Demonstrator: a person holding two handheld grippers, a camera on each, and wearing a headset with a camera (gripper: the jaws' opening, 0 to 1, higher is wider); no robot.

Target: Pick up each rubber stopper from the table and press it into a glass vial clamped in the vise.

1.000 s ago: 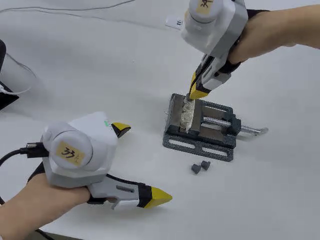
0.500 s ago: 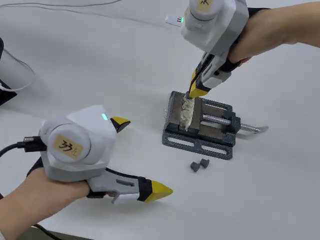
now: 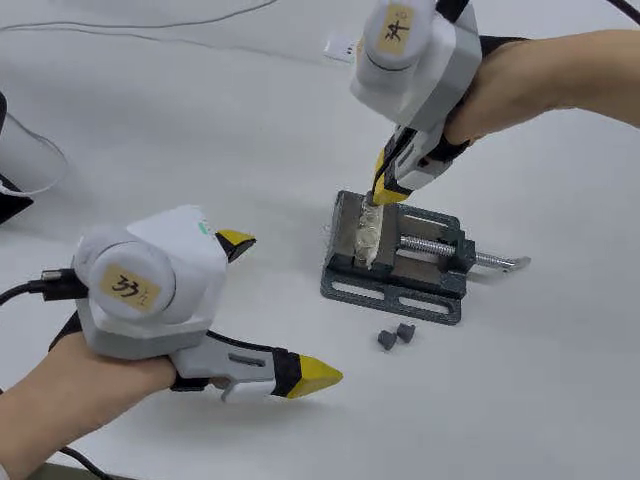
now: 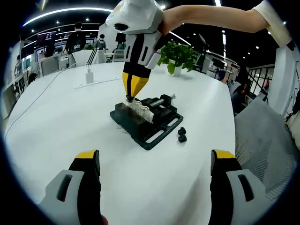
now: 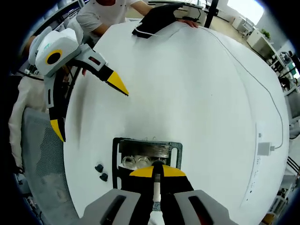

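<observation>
A dark vise point(image 3: 437, 283) clamps a row of clear glass vials point(image 3: 366, 238) on the white table. My right gripper point(image 3: 384, 196) points down onto the far end of that row, its yellow tips together on a small dark rubber stopper point(image 4: 128, 98). In the right gripper view the shut jaws point(image 5: 154, 171) hang just over the vials point(image 5: 139, 162) in the vise point(image 5: 146, 146). Two loose grey stoppers point(image 3: 396, 335) lie in front of the vise, also stoppers point(image 4: 181, 135) and stoppers point(image 5: 101, 172). My left gripper point(image 3: 278, 306) stays low at the near left, open and empty, left gripper point(image 4: 154, 157).
The vise's screw handle point(image 3: 499, 262) sticks out to the right. A white charger point(image 3: 345, 47) with its cable lies at the far side. A black object point(image 3: 10, 195) sits at the left edge. A person's hands hold both grippers.
The right gripper stays at the far vial with its jaws shut. The left gripper has drifted slightly; most of the shift comes from the head camera.
</observation>
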